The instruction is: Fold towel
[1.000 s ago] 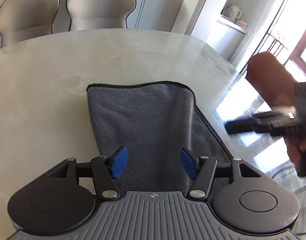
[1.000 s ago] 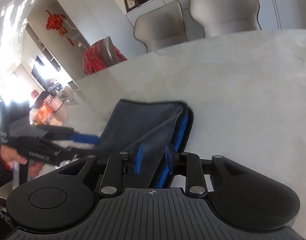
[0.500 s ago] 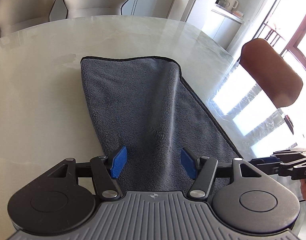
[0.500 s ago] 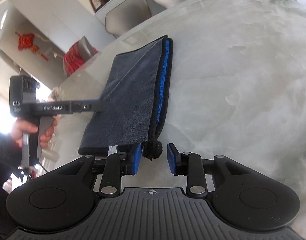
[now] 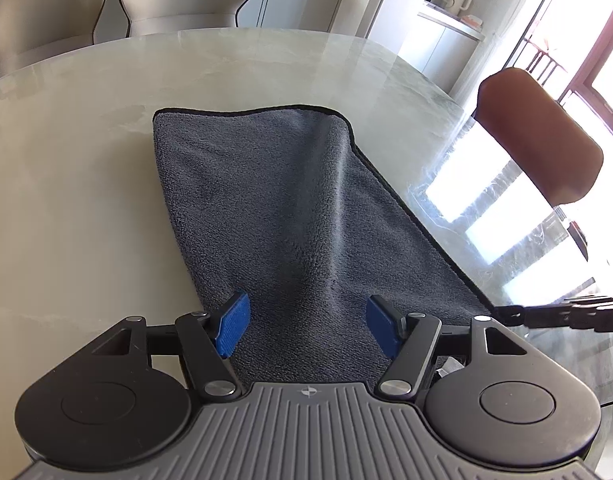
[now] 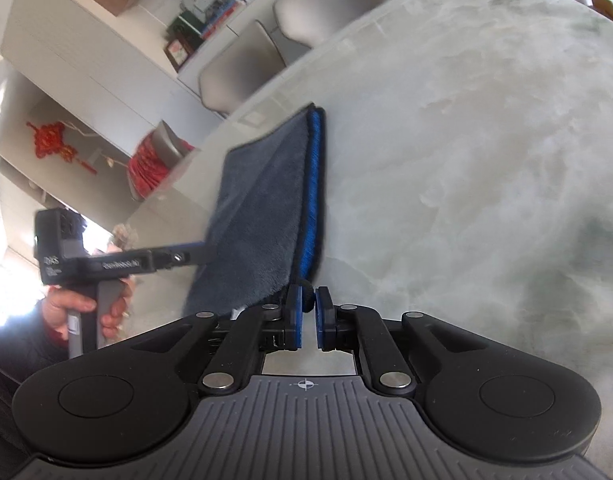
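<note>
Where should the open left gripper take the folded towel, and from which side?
At the near left corner of the towel, coming in low from the near edge. The left gripper hangs open over that end, the layers lie flat there, and the right gripper already pinches the other near corner.

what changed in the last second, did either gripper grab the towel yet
The right gripper swung in from the side to the towel's near corner and shut its jaws on the black edge there. The left gripper came a little closer over the near end, jaws open, gripping nothing. The towel stays folded and flat on the table.
</note>
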The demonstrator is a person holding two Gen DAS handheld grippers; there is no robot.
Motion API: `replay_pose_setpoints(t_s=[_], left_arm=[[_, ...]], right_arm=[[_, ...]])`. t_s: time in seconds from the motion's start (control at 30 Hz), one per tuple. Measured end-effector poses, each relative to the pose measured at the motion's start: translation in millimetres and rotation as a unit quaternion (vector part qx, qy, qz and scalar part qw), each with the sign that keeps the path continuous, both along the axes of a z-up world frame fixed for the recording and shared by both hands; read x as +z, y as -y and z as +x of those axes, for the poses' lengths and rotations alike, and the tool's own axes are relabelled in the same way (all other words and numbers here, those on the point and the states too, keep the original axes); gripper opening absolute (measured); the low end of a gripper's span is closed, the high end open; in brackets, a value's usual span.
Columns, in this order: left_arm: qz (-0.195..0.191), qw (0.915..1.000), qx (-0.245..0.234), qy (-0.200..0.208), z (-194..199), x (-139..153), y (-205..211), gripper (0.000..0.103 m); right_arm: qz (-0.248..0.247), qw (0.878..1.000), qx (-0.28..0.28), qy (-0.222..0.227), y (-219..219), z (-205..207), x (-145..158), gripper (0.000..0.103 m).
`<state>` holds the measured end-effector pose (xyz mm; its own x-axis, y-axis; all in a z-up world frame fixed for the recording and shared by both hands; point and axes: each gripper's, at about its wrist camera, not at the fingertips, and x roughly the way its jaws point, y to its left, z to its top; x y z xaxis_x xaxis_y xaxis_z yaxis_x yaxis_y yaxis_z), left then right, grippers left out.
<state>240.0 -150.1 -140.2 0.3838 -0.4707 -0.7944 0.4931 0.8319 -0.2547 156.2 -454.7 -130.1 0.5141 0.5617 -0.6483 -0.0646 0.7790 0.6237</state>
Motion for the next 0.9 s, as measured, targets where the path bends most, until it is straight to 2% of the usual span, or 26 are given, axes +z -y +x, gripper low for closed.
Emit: replay_pose_setpoints(t_s=[0.13,0.2,0.23,0.27,0.3,0.43,0.57,0.67,0.73,0.77,0.8,0.9], left_arm=[[0.002,1.0,-0.004,0.001,0,0,2,0.068],[0.001,1.0,-0.006,0.002,1,2,3,0.068],[0.001,1.0,-0.006,0.002,1,3,4,0.068],[0.001,1.0,-0.007,0.003,1,4,4,0.068],[0.001,1.0,-0.007,0.004,1,4,4,0.068],[0.002,1.0,-0.006,0.004,2,5,2,0.068],[0.002,1.0,-0.002,0.0,3,3,1,0.068],[0.001,1.0,-0.005,0.0,2,3,1,0.068],[0.0,1.0,-0.005,-0.001,3,3,0,0.068],[0.0,1.0,-0.005,-0.001,3,3,0,0.068],[0.0,1.0,-0.005,-0.001,4,3,0,0.068],[-0.001,1.0,-0.004,-0.002,5,2,-1,0.068]], right_arm=[[0.01,1.0,0.007,0.001,-3,-1,-2,0.007],[0.007,1.0,0.001,0.011,-6,5,0,0.012],[0.01,1.0,0.0,0.009,-6,8,-1,0.019],[0.016,1.0,-0.002,0.006,-5,10,-2,0.036],[0.022,1.0,-0.009,0.002,-3,12,-3,0.044],[0.043,0.998,-0.037,-0.015,4,17,-11,0.044],[0.062,0.997,-0.036,-0.018,0,20,-17,0.044],[0.045,0.998,-0.029,-0.012,-7,20,-18,0.041],[0.029,0.999,-0.037,-0.01,-8,20,-17,0.027],[0.024,0.999,-0.036,-0.009,-8,19,-17,0.013],[0.019,0.999,-0.031,-0.007,-7,17,-17,0.009],[0.014,1.0,-0.028,0.001,-5,11,-14,0.005]])
